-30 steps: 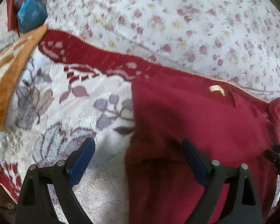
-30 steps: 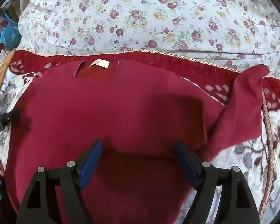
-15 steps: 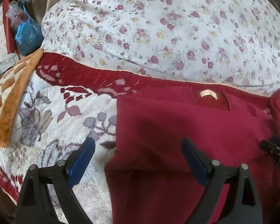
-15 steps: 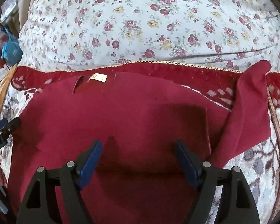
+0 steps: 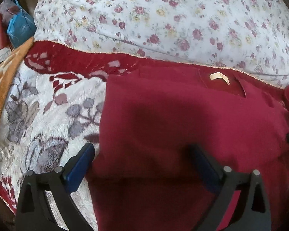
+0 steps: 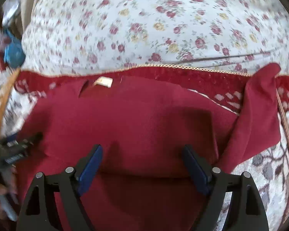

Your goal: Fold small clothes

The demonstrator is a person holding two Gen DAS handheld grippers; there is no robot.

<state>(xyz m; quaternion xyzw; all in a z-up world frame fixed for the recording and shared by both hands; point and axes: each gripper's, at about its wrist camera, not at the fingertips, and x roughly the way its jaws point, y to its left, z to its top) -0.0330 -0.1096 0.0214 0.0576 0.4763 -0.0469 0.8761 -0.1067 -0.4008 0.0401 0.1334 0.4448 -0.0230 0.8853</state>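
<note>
A dark red shirt (image 5: 183, 127) lies flat on a patterned blanket (image 5: 40, 115), collar away from me, with a cream neck label (image 5: 218, 76). It also shows in the right wrist view (image 6: 144, 127), its right sleeve (image 6: 260, 111) raised and folded over the blanket. My left gripper (image 5: 142, 152) is open and empty above the shirt's left edge. My right gripper (image 6: 142, 150) is open and empty above the shirt's middle. The left gripper also shows at the left of the right wrist view (image 6: 15, 146).
A floral white duvet (image 5: 163, 15) lies behind the blanket. An orange checked cushion (image 5: 3, 80) sits at the left. A blue bag (image 5: 19, 28) hangs at the far left. The blanket's corded hem (image 6: 287, 134) runs down the right.
Both grippers have stayed open. The left gripper has shifted right over the shirt's left edge. The right view has tilted slightly and is blurred by motion.
</note>
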